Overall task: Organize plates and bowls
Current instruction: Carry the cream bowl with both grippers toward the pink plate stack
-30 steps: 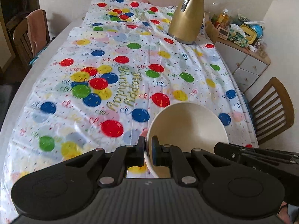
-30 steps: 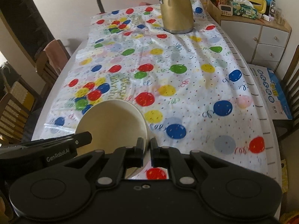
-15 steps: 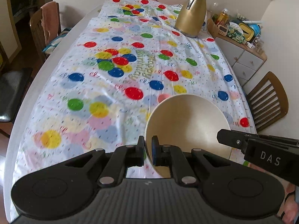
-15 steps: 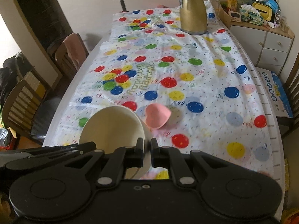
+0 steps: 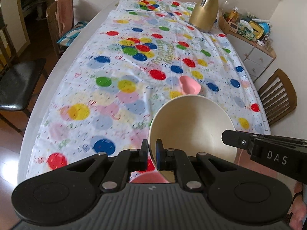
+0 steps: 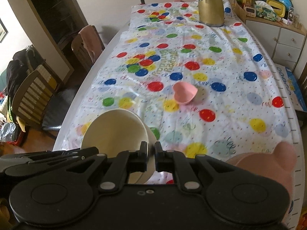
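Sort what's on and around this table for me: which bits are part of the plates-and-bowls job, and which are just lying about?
Job: cream bowl, gripped at its rim by left gripper and right gripper; pink heart-shaped dish.

Lying about: gold jug, balloon tablecloth, clutter on the drawer unit, chairs.

The bowl (image 5: pixel 191 126) is cream. The heart-shaped dish (image 6: pixel 184 93) is pink. The tablecloth (image 5: pixel 107 80) is white with coloured balloons. The jug (image 5: pixel 204 13) is gold.
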Demonstrator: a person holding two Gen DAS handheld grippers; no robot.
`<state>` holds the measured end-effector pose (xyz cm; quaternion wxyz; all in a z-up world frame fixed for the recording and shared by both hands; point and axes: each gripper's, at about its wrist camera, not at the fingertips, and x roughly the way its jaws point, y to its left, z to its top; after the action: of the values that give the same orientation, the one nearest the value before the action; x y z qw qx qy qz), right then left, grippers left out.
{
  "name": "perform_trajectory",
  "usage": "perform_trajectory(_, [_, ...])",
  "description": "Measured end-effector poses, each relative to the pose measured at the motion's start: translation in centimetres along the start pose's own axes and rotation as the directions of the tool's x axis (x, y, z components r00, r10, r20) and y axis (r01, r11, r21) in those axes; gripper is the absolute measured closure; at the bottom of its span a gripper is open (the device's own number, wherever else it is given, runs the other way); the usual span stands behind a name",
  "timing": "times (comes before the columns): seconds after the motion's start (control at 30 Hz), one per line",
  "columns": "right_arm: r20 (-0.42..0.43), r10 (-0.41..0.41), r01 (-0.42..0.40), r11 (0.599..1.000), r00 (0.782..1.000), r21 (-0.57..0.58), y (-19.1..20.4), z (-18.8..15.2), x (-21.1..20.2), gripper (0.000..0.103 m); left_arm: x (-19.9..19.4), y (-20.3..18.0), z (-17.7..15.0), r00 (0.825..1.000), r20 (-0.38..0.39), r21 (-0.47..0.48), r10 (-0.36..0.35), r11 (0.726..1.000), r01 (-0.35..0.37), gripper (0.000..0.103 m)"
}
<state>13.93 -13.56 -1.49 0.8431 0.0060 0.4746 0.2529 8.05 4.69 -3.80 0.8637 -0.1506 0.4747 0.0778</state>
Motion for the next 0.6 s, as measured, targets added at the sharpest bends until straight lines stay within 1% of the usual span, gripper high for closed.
perform_trajectory(0.27, [-0.027, 0.019, -0.019, 1.0, 0.999, -0.003, 1.6, -1.9, 0.3, 0.097, -0.7, 1.7, -2.1, 0.999, -0.024, -0.004, 0.022, 1.0, -0.022, 0.096])
perform_trajectory(0.6, [-0.085, 0.034, -0.031, 0.999, 0.996, 0.032, 2.0, -4.4, 1.6, 0.097, -0.5, 2.7, -4.5, 0.996, -0.077, 0.001, 0.046, 0.999, -0.046, 0.096])
